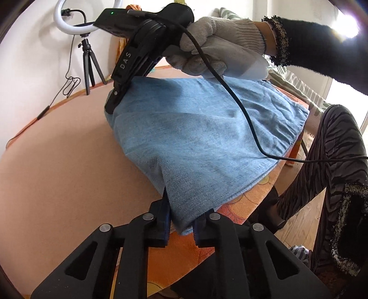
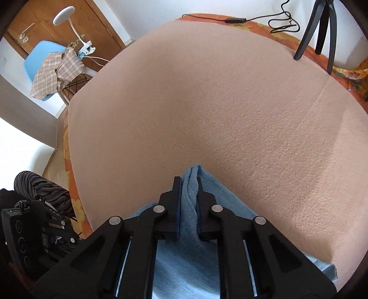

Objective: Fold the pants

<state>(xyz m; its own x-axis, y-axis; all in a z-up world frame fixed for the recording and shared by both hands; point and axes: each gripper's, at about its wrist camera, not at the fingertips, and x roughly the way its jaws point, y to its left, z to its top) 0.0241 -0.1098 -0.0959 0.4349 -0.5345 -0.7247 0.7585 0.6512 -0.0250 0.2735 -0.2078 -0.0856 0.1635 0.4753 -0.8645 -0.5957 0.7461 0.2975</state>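
1. In the left wrist view, the left gripper (image 1: 180, 226) is nearest the lens. Its two fingers are closed partway on a corner of the light blue denim pants (image 1: 197, 138); the cloth fills the gap between the dark pads and is clamped there.
2. That pinched corner sits at the near edge of the table, over the orange patterned tablecloth (image 1: 243, 202) that shows beneath the peach fleece blanket (image 1: 64, 165).
3. The pants lie folded in a broad, roughly rectangular pile on the blanket, stretching from the left gripper to the far corner where the other tool meets them.
4. In the right wrist view, the right gripper (image 2: 189, 207) is clamped on a bunched fold of the pants (image 2: 189, 202); the fabric rises between its narrowly parted fingers and pokes out beyond the tips.
5. Seen from the left wrist camera, the right gripper (image 1: 112, 103) angles down onto the far left corner of the pants, held by a hand in a white knit glove (image 1: 214, 46).
6. White letters "DAS" run along that gripper's black body, and a small green light glows on its top housing.
7. A black cable (image 1: 241, 110) trails from it across the denim.
8. Farthest back, a ring light (image 1: 69, 20) on a black tripod (image 1: 88, 64) stands at the table's far edge.
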